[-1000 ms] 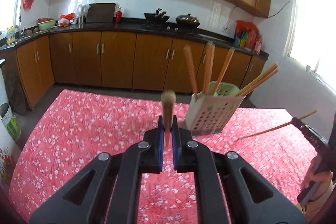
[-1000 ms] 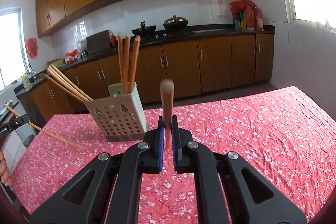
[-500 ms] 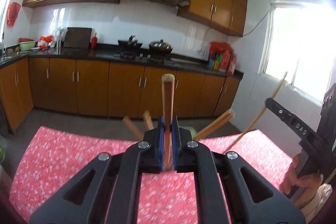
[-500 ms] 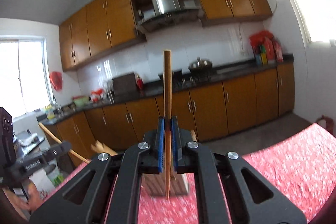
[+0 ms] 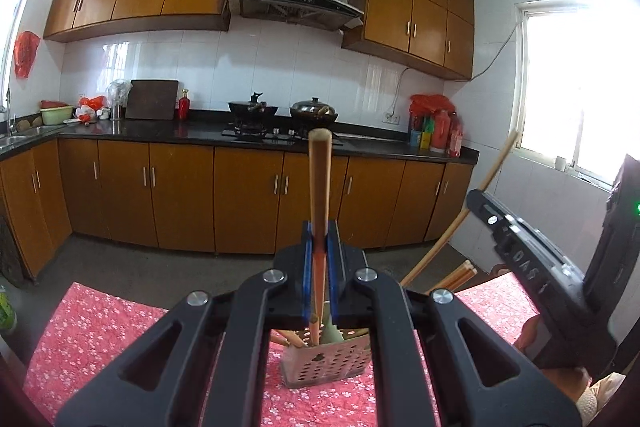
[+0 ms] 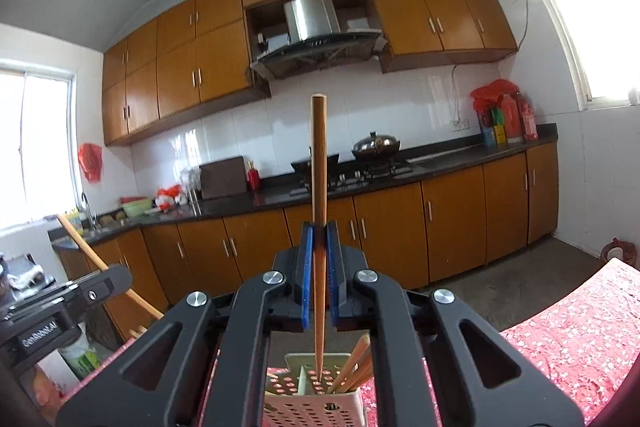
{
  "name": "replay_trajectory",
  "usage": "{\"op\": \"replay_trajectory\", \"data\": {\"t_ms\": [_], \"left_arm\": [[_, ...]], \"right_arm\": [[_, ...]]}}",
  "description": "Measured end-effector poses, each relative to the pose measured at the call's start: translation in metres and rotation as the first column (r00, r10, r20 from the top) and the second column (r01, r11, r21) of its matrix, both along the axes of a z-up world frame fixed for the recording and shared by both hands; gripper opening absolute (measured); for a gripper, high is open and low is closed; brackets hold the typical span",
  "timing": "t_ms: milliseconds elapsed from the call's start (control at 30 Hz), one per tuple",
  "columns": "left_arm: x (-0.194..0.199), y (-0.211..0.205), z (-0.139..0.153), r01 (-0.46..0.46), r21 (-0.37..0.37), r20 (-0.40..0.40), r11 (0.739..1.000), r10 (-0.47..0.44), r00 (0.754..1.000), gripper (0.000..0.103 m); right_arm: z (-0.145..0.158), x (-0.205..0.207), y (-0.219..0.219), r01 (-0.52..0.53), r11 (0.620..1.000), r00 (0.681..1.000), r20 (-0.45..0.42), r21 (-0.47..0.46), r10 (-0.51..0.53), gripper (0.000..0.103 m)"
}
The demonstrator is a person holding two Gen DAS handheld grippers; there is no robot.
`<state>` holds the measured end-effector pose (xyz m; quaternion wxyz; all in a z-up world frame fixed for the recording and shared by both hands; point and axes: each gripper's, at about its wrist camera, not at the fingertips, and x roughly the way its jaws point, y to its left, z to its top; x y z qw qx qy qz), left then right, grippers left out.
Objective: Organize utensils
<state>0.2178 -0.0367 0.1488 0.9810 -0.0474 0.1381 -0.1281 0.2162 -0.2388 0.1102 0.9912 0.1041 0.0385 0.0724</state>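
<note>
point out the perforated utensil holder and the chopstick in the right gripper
perforated utensil holder (image 6: 316, 409): right wrist view, front wall
chopstick (image 6: 319, 167): right wrist view, upper shaft
right gripper (image 6: 319, 267): right wrist view, between the pads

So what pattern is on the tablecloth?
Red tablecloth with a small white flower print, clearest in the left wrist view.

Black left gripper (image 5: 319, 263), blue jaws, silver screws

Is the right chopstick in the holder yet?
Partly: the chopstick stands upright in the shut right gripper, tip just inside the holder.
</note>
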Motion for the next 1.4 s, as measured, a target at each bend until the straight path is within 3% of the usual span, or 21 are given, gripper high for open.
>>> {"op": "replay_trajectory", "data": {"t_ms": [300, 333, 367, 400, 500, 633, 667, 733, 800, 967, 1133, 1300, 1400], "left_arm": [[0.023, 0.000, -0.025, 0.020, -0.005, -0.052, 1.000, -0.020, 0.998, 0.009], [0.023, 0.001, -0.025, 0.017, -0.006, -0.051, 1.000, -0.017, 0.999, 0.011], [0.022, 0.003, -0.024, 0.015, -0.008, -0.049, 1.000, -0.015, 0.999, 0.016], [0.021, 0.004, -0.023, 0.011, -0.010, -0.047, 1.000, -0.011, 0.999, 0.025], [0.011, 0.013, -0.017, -0.007, -0.023, -0.032, 1.000, 0.006, 0.999, 0.037], [-0.012, 0.027, -0.011, -0.025, -0.028, -0.006, 0.999, 0.024, 1.000, 0.054], [-0.019, 0.029, -0.011, -0.029, -0.026, 0.000, 0.999, 0.029, 1.000, 0.063], [-0.035, 0.036, -0.013, -0.045, -0.018, 0.011, 0.999, 0.045, 0.999, 0.080], [-0.057, 0.045, -0.020, -0.064, -0.006, 0.025, 0.998, 0.064, 0.998, 0.098], [-0.098, 0.056, -0.047, -0.102, 0.057, 0.003, 0.993, 0.102, 0.995, 0.099], [-0.135, 0.060, -0.077, -0.149, 0.120, -0.017, 0.982, 0.152, 0.988, 0.099], [-0.162, 0.066, -0.093, -0.181, 0.104, 0.003, 0.978, 0.182, 0.983, 0.099], [-0.174, 0.066, -0.102, -0.183, 0.122, 0.013, 0.976, 0.182, 0.983, 0.099]], "right_arm": [[-0.023, 0.009, 0.002, -0.022, 1.000, 0.995, -0.101, -0.016, 0.020, 0.012], [-0.022, 0.007, 0.000, -0.023, 1.000, 0.995, -0.100, -0.019, 0.021, 0.024], [-0.020, 0.004, -0.001, -0.022, 1.000, 0.995, -0.095, -0.020, 0.020, 0.043], [-0.017, -0.002, -0.003, -0.019, 1.000, 0.997, -0.081, -0.020, 0.017, 0.050], [-0.009, -0.016, -0.008, -0.018, 0.999, 0.998, -0.062, -0.033, 0.016, 0.056], [-0.001, -0.045, -0.016, -0.015, 0.999, 0.999, -0.044, -0.042, 0.013, 0.083], [0.000, -0.049, -0.017, -0.016, 0.999, 0.999, -0.041, -0.045, 0.014, 0.093], [-0.001, -0.071, -0.017, -0.008, 0.998, 1.000, -0.030, -0.070, 0.006, 0.101], [-0.005, -0.087, -0.016, 0.002, 0.994, 1.000, -0.025, -0.106, -0.005, 0.101], [-0.026, -0.121, -0.009, 0.056, 0.981, 0.994, -0.079, -0.186, -0.072, 0.101], [-0.049, -0.138, -0.010, 0.083, 0.983, 0.977, -0.182, -0.165, -0.113, 0.101], [-0.073, -0.158, -0.007, 0.174, 0.972, 0.956, -0.210, -0.159, -0.206, 0.101], [-0.081, -0.166, -0.007, 0.151, 0.977, 0.962, -0.205, -0.152, -0.181, 0.101]]}}
